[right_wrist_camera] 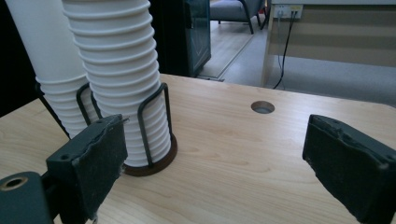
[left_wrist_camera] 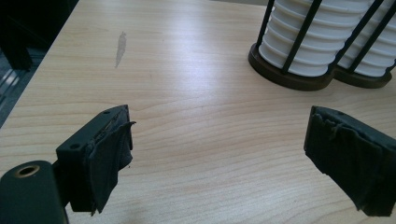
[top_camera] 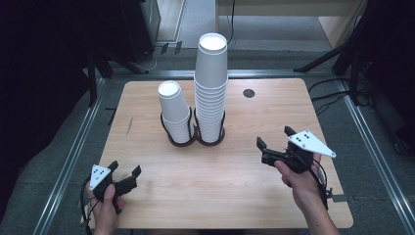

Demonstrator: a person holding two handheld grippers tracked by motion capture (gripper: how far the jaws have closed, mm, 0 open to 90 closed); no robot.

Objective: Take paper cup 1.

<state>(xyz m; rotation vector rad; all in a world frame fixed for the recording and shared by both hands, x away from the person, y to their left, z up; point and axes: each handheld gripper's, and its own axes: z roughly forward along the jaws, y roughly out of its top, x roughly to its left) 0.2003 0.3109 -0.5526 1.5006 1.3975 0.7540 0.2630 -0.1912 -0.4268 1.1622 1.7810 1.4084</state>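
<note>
White unprinted cup stacks (top_camera: 211,88); left tool (top_camera: 126,176), right tool (top_camera: 274,142) spread, empty.

Two stacks of white paper cups in a twin wire holder, mid-table in front of you.

The taller stack (top_camera: 211,88) stands upright in the holder's right ring, its top cup rim-down so you see the flat white base. The shorter stack (top_camera: 174,111) sits in the left ring, just beside the tall one, and leans to the left, also bottom-up. The black wire holder (top_camera: 193,133) has a dark round base under each stack and thin upright bars hugging the lower cups.
</note>
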